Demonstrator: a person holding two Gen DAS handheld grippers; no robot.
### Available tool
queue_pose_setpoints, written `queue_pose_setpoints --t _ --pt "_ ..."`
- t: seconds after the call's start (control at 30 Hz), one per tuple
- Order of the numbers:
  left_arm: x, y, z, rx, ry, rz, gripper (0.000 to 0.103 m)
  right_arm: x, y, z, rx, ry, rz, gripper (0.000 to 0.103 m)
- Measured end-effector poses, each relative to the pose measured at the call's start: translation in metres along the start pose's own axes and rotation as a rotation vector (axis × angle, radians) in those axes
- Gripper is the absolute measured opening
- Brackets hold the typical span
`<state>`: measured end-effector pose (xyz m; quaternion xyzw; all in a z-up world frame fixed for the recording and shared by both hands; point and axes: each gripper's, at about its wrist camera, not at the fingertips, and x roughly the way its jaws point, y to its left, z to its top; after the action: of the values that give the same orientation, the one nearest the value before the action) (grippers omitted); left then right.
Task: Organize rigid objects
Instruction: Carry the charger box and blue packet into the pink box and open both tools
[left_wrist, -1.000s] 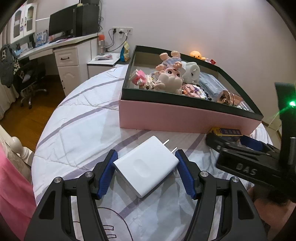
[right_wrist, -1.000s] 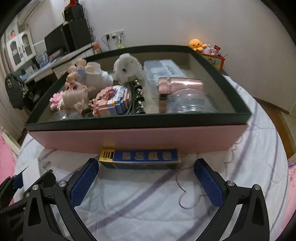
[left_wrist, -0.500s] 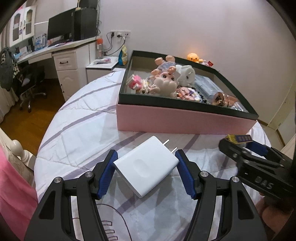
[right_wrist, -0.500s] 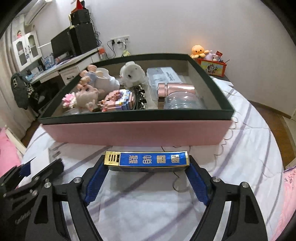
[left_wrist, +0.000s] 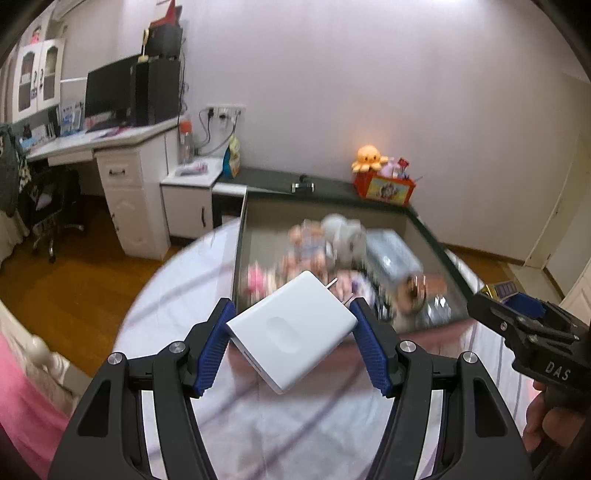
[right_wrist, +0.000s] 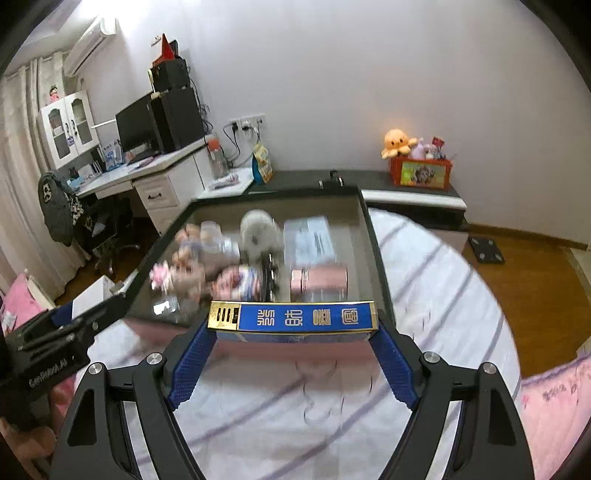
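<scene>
- Far left, past the edge of the round bed, there is wooden floor, a white desk (left_wrist: 110, 147) with a monitor, and a dark office chair. None of it is part of the job.
- The left gripper (left_wrist: 291, 339) pinches a white plug-in charger (left_wrist: 291, 326) between its blue pads. The charger is tilted, prongs pointing away, and held clear above the white quilt (left_wrist: 177, 295). The side-on hold probably keeps the flat body steady while it is carried.
- Straight ahead is an open storage box (right_wrist: 373, 240) with a dark rim and a pink outer wall. It holds small dolls, a grey plush toy, a clear packet and a pink metallic cylinder, all blurred. The left half is crowded; bare floor shows along the far wall and down the right side.
- The right gripper (right_wrist: 291, 343) is clamped on a long blue carton with gold characters (right_wrist: 295, 319), gripped end to end, level, just over the near rim. Holding it by the ends likely leaves its underside free for setting down.
- The two grippers travel side by side, near but apart; each must clear the near wall before lowering.
- Right of the box, striped quilt runs to the bed's edge, open room for moving.
</scene>
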<state>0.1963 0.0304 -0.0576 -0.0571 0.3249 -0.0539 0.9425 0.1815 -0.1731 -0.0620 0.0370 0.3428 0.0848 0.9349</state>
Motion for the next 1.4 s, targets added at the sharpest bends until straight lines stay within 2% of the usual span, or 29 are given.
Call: queue_pose_setpoints --t 0.23,0.4,0.63,1.0,1.03,1.07,1.1,1.13,1.17,1.2,1.4 --pt "0.033 0.000 0.067 0.027 -0.041 0.013 0.065 0.016 0.002 0.060 -0.013 -0.048 0.005 0.083" --pt "0.071 0.003 0.092 0.024 -0.013 0.013 0.065 0.053 -0.005 0.089 0.017 -0.014 0.009 0.083" --pt "0.129 0.004 0.100 0.027 0.064 0.019 0.065 0.108 -0.015 0.109 0.027 0.055 -0.020 0.083" --pt "0.169 0.006 0.102 0.022 0.141 0.034 0.066 0.154 -0.019 0.114 0.038 0.125 -0.014 0.084" --pt "0.170 0.007 0.102 0.023 0.146 0.043 0.071 0.157 -0.020 0.114 0.038 0.131 -0.013 0.085" --pt "0.170 0.007 0.102 0.023 0.143 0.051 0.084 0.161 -0.021 0.115 0.044 0.139 -0.008 0.086" --pt "0.167 0.006 0.102 0.022 0.134 0.057 0.092 0.163 -0.023 0.114 0.054 0.145 -0.005 0.087" --pt "0.162 0.006 0.102 0.024 0.114 0.061 0.103 0.165 -0.025 0.114 0.068 0.149 -0.009 0.093" --pt "0.157 0.006 0.102 0.027 0.096 0.062 0.103 0.166 -0.026 0.114 0.075 0.151 -0.016 0.095" --pt "0.152 0.005 0.102 0.032 0.084 0.067 0.103 0.166 -0.027 0.113 0.081 0.153 -0.021 0.103" --pt "0.114 0.005 0.097 0.045 0.041 0.077 0.103 0.140 -0.038 0.109 0.151 0.104 0.000 0.103"
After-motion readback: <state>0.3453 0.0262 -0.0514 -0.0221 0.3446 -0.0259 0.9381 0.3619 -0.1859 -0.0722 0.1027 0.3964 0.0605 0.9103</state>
